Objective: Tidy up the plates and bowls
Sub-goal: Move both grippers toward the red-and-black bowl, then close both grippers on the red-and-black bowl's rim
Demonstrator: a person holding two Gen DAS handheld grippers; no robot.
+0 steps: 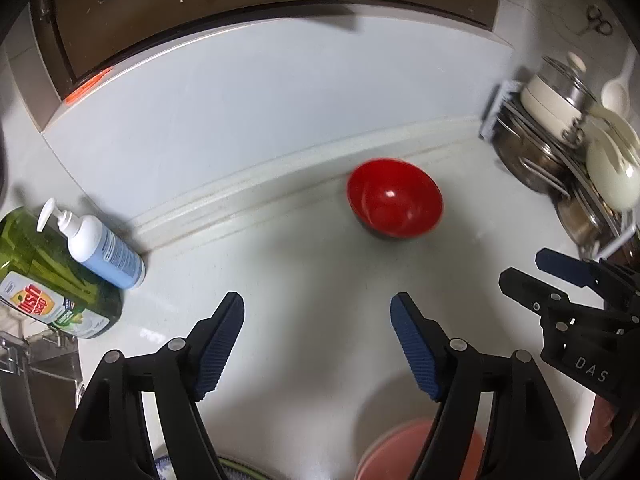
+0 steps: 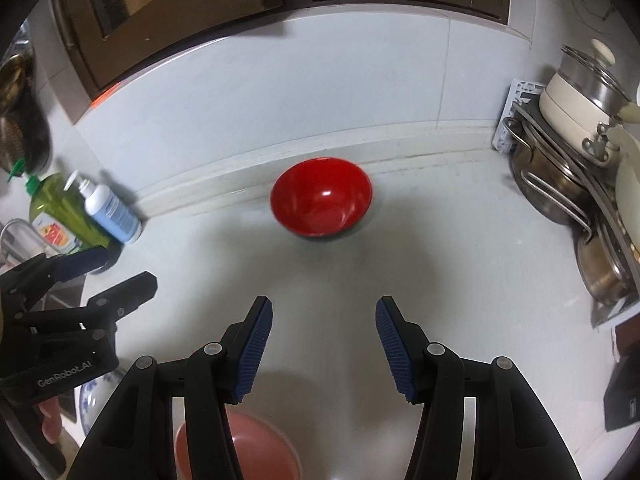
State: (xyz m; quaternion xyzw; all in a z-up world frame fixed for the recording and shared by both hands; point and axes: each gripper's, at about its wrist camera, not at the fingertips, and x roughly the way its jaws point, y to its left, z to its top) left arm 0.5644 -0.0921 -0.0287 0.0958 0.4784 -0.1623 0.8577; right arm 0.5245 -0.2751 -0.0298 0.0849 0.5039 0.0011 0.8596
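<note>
The red bowl [image 1: 395, 199] stands upright and empty on the pale table [image 1: 304, 264], close to the raised ledge at the foot of the wall and well apart from both tongs. To its right a rack [image 1: 560, 160] is crowded with steel pots and a cream lidded pot [image 2: 576, 96]; to its left stand a green dish-soap bottle [image 1: 52, 276] and a white-and-blue pump bottle [image 1: 102, 250] just beside it. A pink bowl [image 2: 244, 448] sits at the near edge, partly hidden behind the fingers, with a blue-patterned dish [image 2: 94, 396] barely showing further left.

The left tongs [image 1: 318, 312] are spread wide with nothing between the pads. The right tongs [image 2: 324, 316] stand about half open, also empty. Both point steeply down at bare table, side by side.

The step in hand looks like the reach for the red bowl. To do it well, 1 pair of tongs should likely come over the near rim, with 1 pad inside and 1 outside the wall, then close firmly, since the glossy surface may slip. The right tongs' gap seems enough for a rim grip. The bowl should lift straight up, clear of the ledge behind it, and stay level. If it is meant to nest with the pink bowl, it should be lowered centred, not dropped. The other tongs should stay out of the path.
</note>
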